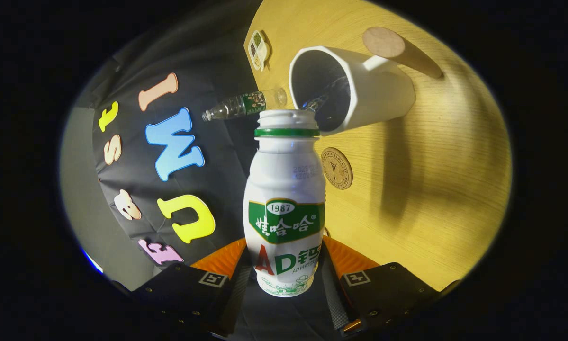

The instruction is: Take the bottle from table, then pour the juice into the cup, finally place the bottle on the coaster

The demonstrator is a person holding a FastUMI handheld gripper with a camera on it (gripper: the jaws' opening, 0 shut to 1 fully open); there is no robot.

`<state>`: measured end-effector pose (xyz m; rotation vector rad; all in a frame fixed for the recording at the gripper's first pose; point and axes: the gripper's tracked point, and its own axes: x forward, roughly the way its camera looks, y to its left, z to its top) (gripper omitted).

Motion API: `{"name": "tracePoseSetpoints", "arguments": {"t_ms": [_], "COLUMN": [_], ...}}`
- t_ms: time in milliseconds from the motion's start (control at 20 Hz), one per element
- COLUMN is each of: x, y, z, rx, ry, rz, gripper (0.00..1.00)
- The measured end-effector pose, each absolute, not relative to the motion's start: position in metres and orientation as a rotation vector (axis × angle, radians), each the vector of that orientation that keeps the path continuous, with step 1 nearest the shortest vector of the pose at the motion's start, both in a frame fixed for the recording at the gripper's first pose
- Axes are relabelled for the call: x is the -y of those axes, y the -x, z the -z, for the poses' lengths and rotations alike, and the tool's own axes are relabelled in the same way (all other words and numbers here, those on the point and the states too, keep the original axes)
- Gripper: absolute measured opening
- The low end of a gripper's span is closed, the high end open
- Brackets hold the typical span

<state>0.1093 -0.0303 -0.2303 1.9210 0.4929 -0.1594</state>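
hand-held gripper [284, 279] is pinching the bottle [284, 208], both fingers pressed on its lower body. Cap's off, mouth open w/ a green neck ring, tipped right at the cup [355, 90]. Cup is white w/ a wooden handle, dark inside, liquid streaming into it. Round coaster [337, 168] sits on the tabletop [430, 189] beside the bottle's shoulder. Clear water bottle [243, 105] beyond.
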Motion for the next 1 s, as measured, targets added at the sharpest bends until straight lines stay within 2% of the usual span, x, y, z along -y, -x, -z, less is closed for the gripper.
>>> {"name": "tracePoseSetpoints", "arguments": {"t_ms": [1000], "x": [0.038], "y": [-0.109], "z": [0.228], "rx": [-0.537], "ry": [-2.046], "rz": [0.196], "gripper": [0.74]}}
